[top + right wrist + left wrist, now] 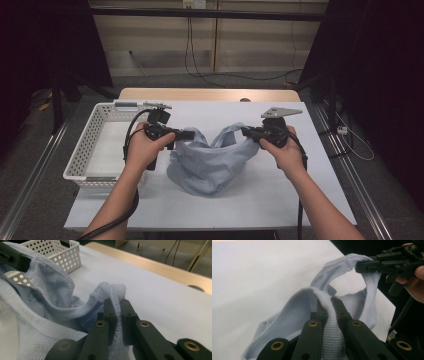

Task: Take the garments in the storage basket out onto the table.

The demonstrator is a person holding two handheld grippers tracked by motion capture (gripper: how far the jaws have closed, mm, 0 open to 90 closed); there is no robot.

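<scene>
Jaws of both grippers, left [328,307] & right [116,307], are clamped on ribbed hem edges of the pale blue knit fabric garment [210,160], which sags between them onto the white table [280,195]. Looks light, floppy, stretchy; the thicker hem seems the best place to grip. White perforated plastic basket [90,145] sits beyond, at the left.

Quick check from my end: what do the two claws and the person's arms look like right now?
Both claws are black with long, flat-sided jaws and brass-coloured rivets at the joints. The left claw trails a thick black cable; the right claw carries a grey three-cornered plate on top. The forearms are bare: no sleeves or gloves in view.
</scene>
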